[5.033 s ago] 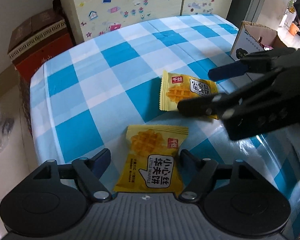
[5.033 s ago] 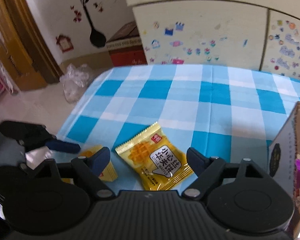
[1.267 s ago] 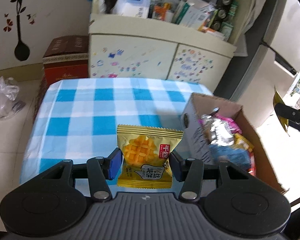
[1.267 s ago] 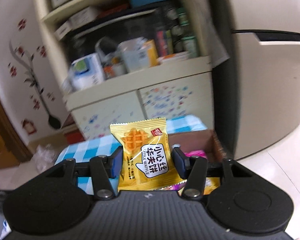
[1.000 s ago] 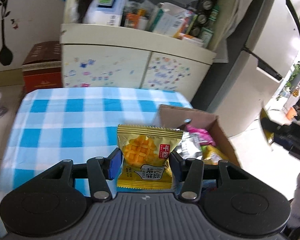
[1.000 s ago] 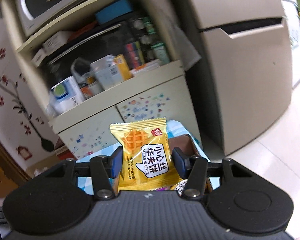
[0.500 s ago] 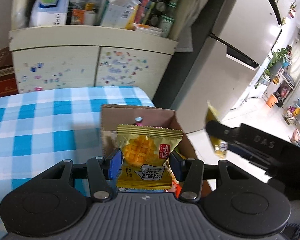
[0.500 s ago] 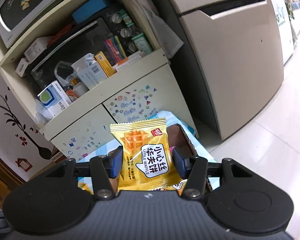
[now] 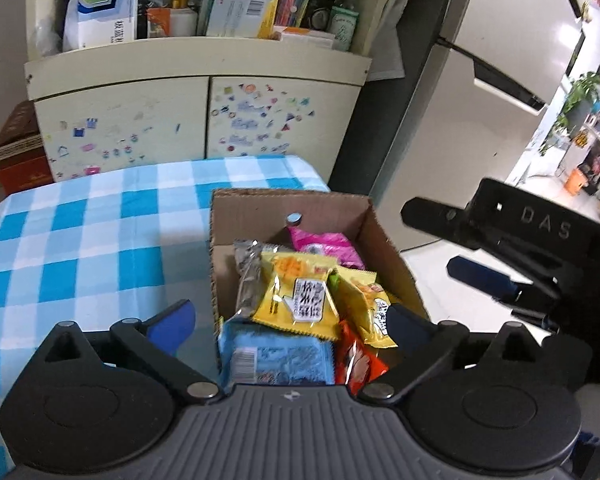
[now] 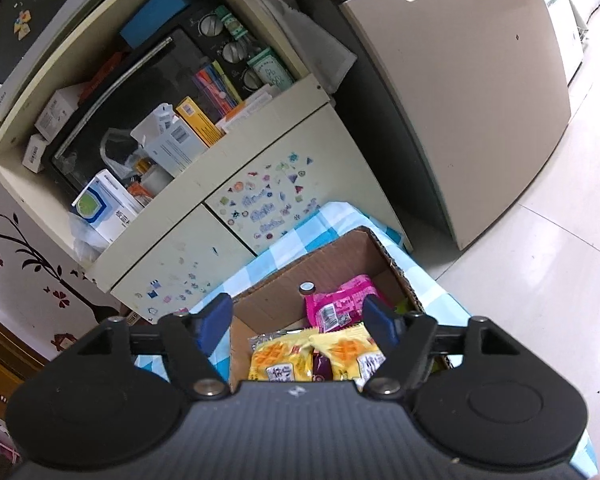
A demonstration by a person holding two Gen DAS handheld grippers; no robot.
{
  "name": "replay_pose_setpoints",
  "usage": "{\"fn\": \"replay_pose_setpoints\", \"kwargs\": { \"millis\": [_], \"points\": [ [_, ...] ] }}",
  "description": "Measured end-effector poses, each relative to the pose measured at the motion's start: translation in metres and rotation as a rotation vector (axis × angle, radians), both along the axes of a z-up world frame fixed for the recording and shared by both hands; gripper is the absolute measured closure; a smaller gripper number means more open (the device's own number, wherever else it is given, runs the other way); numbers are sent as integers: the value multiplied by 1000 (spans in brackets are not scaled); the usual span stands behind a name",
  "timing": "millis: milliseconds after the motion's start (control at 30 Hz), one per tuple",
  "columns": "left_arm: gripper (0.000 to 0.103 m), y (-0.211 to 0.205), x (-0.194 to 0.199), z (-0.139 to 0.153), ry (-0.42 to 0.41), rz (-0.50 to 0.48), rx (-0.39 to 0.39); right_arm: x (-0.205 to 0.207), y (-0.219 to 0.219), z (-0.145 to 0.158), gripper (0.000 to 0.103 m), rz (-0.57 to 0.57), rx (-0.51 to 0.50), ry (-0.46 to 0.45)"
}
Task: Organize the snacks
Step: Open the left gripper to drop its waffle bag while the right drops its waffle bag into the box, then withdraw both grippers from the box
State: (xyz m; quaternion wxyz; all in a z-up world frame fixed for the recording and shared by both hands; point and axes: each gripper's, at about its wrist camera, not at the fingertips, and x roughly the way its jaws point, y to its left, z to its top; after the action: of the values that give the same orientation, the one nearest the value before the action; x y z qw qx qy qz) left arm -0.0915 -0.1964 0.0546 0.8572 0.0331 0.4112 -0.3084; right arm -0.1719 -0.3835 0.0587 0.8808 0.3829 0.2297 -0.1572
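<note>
An open cardboard box (image 9: 288, 208) stands on the right end of the blue-checked table (image 9: 80, 240). Two yellow waffle packets lie on top of the snacks in it: one (image 9: 300, 296) in the middle, the other (image 9: 364, 304) to its right. In the right wrist view both packets (image 10: 280, 360) (image 10: 352, 356) lie side by side in the box (image 10: 332, 256). My left gripper (image 9: 288, 320) hangs above the box, its jaws opening wide, with nothing gripped. My right gripper (image 10: 298, 320) (image 9: 440, 240) hovers over the box's right side, its jaws also opening, holding nothing.
The box also holds a pink packet (image 9: 324, 242), a silver one (image 9: 248, 276), a blue one (image 9: 276, 360) and a red one (image 9: 356, 360). A cream cabinet (image 9: 140, 120) with cluttered shelves stands behind the table. A fridge (image 9: 480, 80) is to the right.
Both grippers were shut on yellow waffle packets; both have opened and the packets now lie in the box. The left gripper has moved right, over the box.
</note>
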Motion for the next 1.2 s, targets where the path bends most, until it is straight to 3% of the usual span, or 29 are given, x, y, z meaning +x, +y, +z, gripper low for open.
{"fn": "replay_pose_setpoints", "kwargs": {
  "millis": [167,367,667,1200],
  "points": [
    [0,4,-9,-1,-2,32,83,0,4,-1,29,11,-7,13],
    [0,14,-16,-2,24,62,125,-2,13,1,25,31,-56,39],
    [0,25,-19,3,20,99,156,-14,22,6,20,12,-148,84],
    [0,32,-19,11,0,148,182,-32,45,-4,10,-18,-258,269]
  ]
}}
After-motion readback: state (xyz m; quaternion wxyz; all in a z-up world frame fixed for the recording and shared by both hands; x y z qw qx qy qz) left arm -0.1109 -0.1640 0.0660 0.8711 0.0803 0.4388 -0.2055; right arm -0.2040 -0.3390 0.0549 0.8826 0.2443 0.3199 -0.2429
